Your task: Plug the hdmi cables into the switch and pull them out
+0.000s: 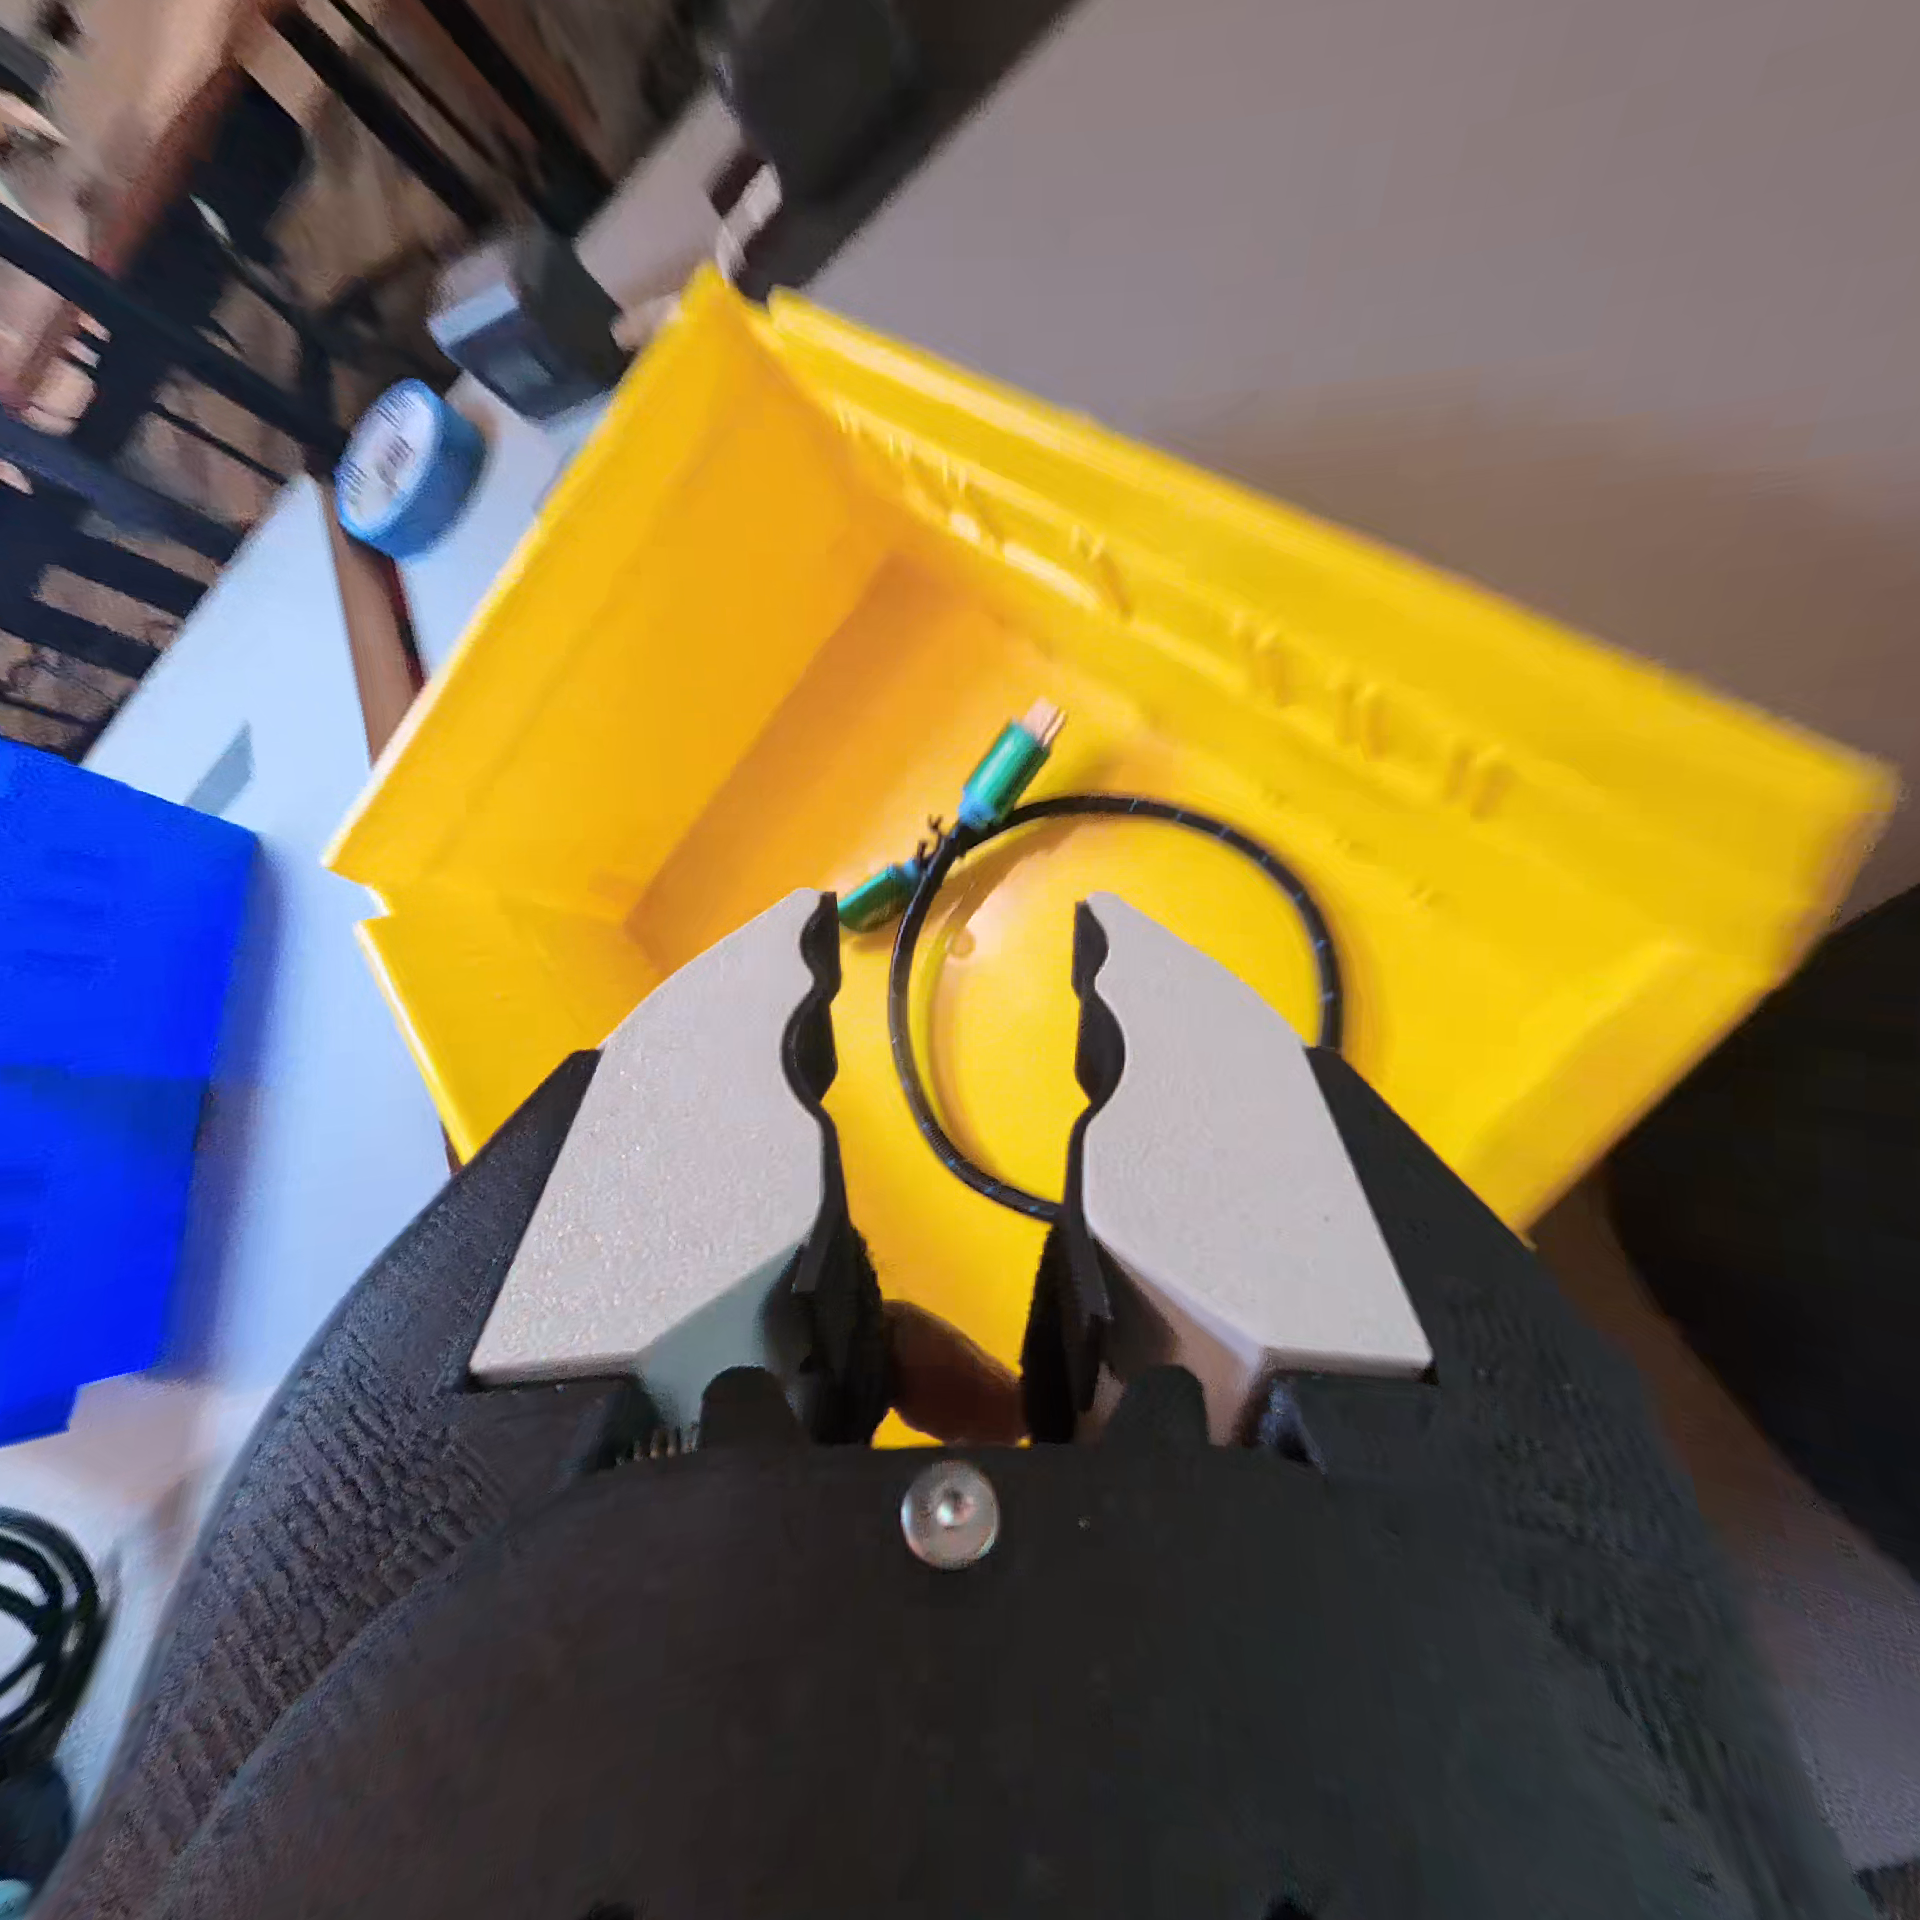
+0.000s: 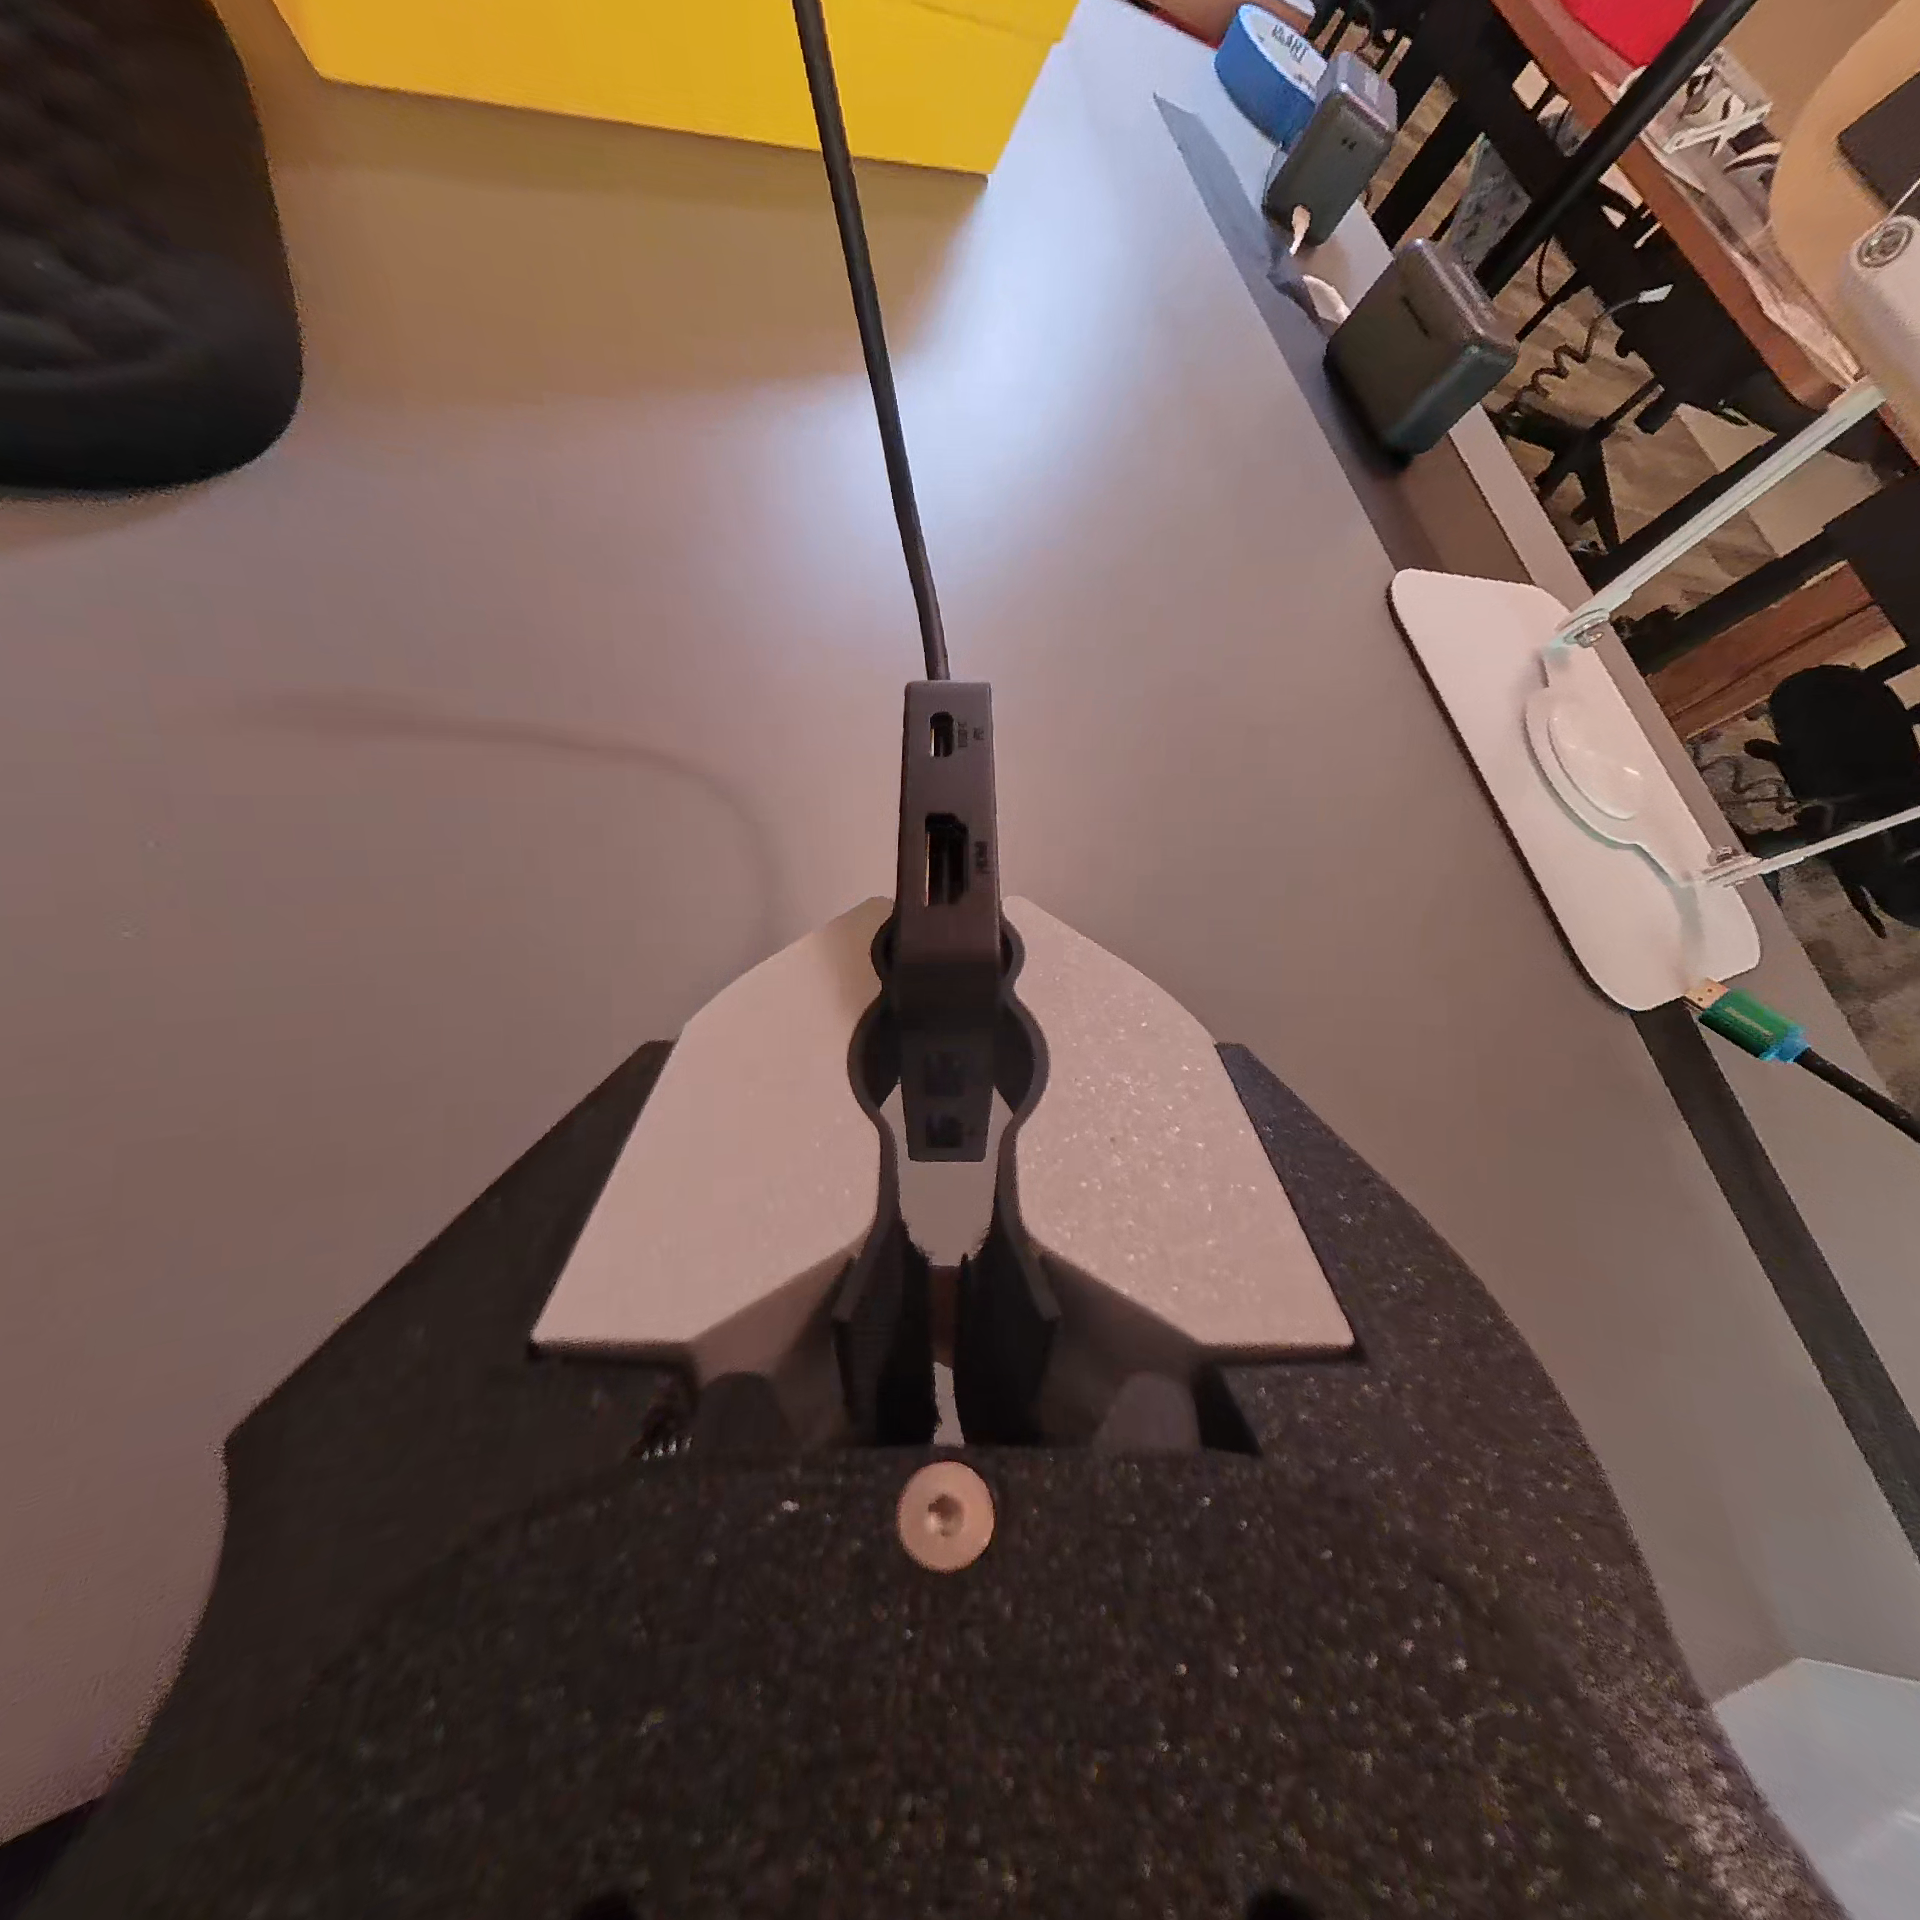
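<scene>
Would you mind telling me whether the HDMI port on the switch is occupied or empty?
Empty. In the right wrist view the switch, clamped in the right gripper, shows an open HDMI port with no plug.

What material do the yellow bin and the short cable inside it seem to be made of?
Yellow bin: likely moulded plastic, glossy, with ribbed walls. Short cable: black jacket with faint blue flecks, possibly braided; blur leaves this open. Its green plugs look metallic or glossy plastic.

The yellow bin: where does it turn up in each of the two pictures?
Left wrist view: the yellow bin fills the middle, open side up, with a coiled cable inside.
Right wrist view: only its outer wall shows along the top edge.
Shared landmark: the blue tape roll beside the bin.
</scene>
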`<state>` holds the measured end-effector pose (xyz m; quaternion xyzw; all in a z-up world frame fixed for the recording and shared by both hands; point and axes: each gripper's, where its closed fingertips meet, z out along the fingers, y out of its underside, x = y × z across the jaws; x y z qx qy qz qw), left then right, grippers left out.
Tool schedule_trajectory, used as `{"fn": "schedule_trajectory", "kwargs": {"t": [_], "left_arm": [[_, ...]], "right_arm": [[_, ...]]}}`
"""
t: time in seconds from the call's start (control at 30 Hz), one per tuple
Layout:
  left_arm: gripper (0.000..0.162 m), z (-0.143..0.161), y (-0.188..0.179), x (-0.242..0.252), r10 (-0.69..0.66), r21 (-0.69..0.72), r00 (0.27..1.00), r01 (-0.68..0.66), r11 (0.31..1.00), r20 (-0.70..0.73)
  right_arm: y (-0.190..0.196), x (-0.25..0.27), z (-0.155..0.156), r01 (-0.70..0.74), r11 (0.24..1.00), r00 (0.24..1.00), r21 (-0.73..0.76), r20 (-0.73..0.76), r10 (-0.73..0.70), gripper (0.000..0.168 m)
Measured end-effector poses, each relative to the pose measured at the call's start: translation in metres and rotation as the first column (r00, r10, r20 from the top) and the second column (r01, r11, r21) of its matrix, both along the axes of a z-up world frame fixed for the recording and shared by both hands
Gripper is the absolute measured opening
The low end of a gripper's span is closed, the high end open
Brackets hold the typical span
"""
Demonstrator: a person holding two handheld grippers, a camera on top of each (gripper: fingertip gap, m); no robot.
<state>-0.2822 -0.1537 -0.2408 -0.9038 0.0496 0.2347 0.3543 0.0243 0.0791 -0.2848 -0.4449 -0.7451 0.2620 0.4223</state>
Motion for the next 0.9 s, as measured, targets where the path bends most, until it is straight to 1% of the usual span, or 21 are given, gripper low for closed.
{"fn": "schedule_trajectory", "kwargs": {"t": [0.03, 0.1, 0.27, 0.37, 0.4, 0.47, 0.5, 0.6, 0.63, 0.7, 0.8, 0.9], "left_arm": [[0.043, -0.011, 0.002, -0.011, 0.003, -0.062, 1.0, -0.003, 0.998, -0.014], [0.043, -0.029, 0.011, -0.028, -0.014, -0.14, 0.999, 0.008, 0.99, -0.046], [0.043, -0.064, 0.048, -0.033, -0.133, -0.186, 0.991, 0.13, 0.974, -0.001], [0.041, -0.084, 0.058, -0.039, -0.166, -0.25, 0.986, 0.159, 0.955, -0.008], [0.038, -0.087, 0.06, -0.043, -0.17, -0.258, 0.985, 0.161, 0.953, -0.015], [0.018, -0.093, 0.058, -0.052, -0.154, -0.278, 0.988, 0.141, 0.95, -0.024], [0.018, -0.093, 0.058, -0.053, -0.151, -0.264, 0.989, 0.143, 0.954, -0.011], [0.015, -0.09, 0.056, -0.053, -0.143, -0.237, 0.99, 0.136, 0.962, -0.01], [0.012, -0.087, 0.055, -0.052, -0.131, -0.22, 0.991, 0.123, 0.968, -0.023], [0.01, -0.074, 0.052, -0.052, -0.1, -0.154, 0.993, 0.09, 0.984, -0.06], [0.01, -0.044, 0.047, -0.046, -0.062, 0.003, 0.992, 0.063, 0.998, -0.11], [0.01, -0.003, 0.04, -0.039, -0.014, 0.212, 0.989, 0.046, 0.976, -0.15]], "right_arm": [[0.0, 0.0, -0.002, 0.001, 1.0, 1.0, 0.011, 0.006, -0.001, 0.014], [0.002, 0.0, -0.004, 0.008, 0.999, 1.0, 0.036, 0.015, -0.008, 0.013], [0.003, 0.0, -0.006, 0.005, 0.998, 1.0, 0.06, 0.013, -0.006, 0.014], [0.004, 0.0, -0.008, 0.003, 0.995, 1.0, 0.104, 0.012, -0.004, 0.014], [0.005, 0.0, -0.008, 0.002, 0.992, 1.0, 0.127, 0.013, -0.003, 0.014], [0.006, -0.001, -0.009, 0.0, 0.979, 1.0, 0.203, 0.014, -0.003, 0.014], [0.006, -0.001, -0.01, -0.003, 0.969, 1.0, 0.247, 0.016, -0.001, 0.014], [0.007, -0.002, -0.014, -0.012, 0.93, 0.999, 0.367, 0.033, 0.0, 0.014], [0.007, -0.003, -0.015, -0.018, 0.913, 0.999, 0.409, 0.038, 0.002, 0.014], [0.007, -0.004, -0.017, -0.039, 0.868, 0.999, 0.496, 0.048, 0.017, 0.014], [0.005, -0.004, -0.025, -0.085, 0.786, 0.994, 0.612, 0.103, 0.028, 0.014], [0.002, -0.004, -0.032, -0.148, 0.712, 0.987, 0.686, 0.15, 0.06, 0.015]]}}
